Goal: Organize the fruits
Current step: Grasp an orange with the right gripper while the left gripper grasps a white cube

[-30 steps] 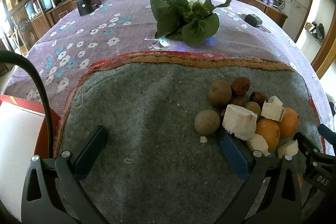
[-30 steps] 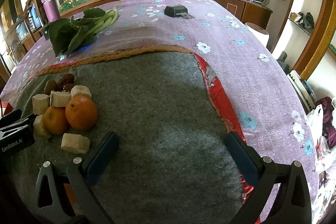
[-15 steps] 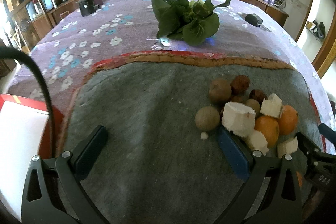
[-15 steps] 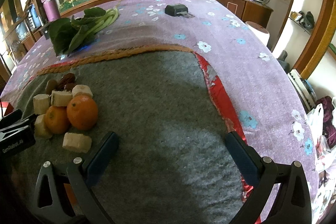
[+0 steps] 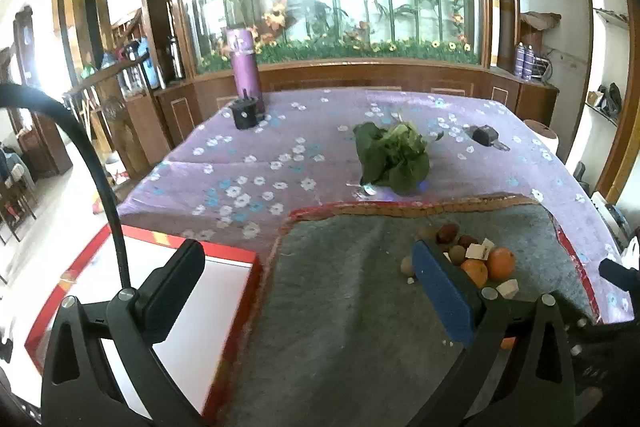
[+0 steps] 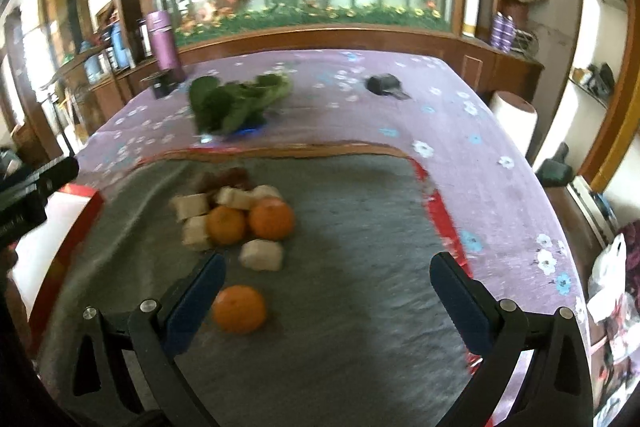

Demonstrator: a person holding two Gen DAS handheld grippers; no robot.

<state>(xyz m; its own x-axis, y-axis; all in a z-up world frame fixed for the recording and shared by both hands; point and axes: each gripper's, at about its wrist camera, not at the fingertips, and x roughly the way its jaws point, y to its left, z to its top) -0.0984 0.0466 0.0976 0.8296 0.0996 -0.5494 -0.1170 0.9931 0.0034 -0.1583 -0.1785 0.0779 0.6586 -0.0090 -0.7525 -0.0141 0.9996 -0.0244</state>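
A pile of fruit lies on the grey mat (image 6: 360, 227): two oranges (image 6: 272, 219), pale cut chunks (image 6: 262, 254) and brown round fruits (image 5: 448, 233). A third orange (image 6: 239, 309) lies alone near my right gripper's left finger. My right gripper (image 6: 328, 303) is open and empty, above the mat in front of the pile. My left gripper (image 5: 308, 287) is open and empty, raised to the left of the pile; its right finger (image 5: 444, 291) hides part of it. The oranges also show in the left wrist view (image 5: 500, 262).
A red-rimmed white tray (image 5: 192, 291) lies at the mat's left edge. Leafy greens (image 5: 394, 157) lie on the purple floral tablecloth (image 5: 248, 163) behind the mat. A purple flask (image 5: 244, 71), a black box (image 5: 245, 114) and a black key fob (image 5: 486, 137) stand farther back.
Both grippers have pulled back and tilted up, so the pile looks farther away. The red-rimmed tray and a third orange have come into view. Both stay open.
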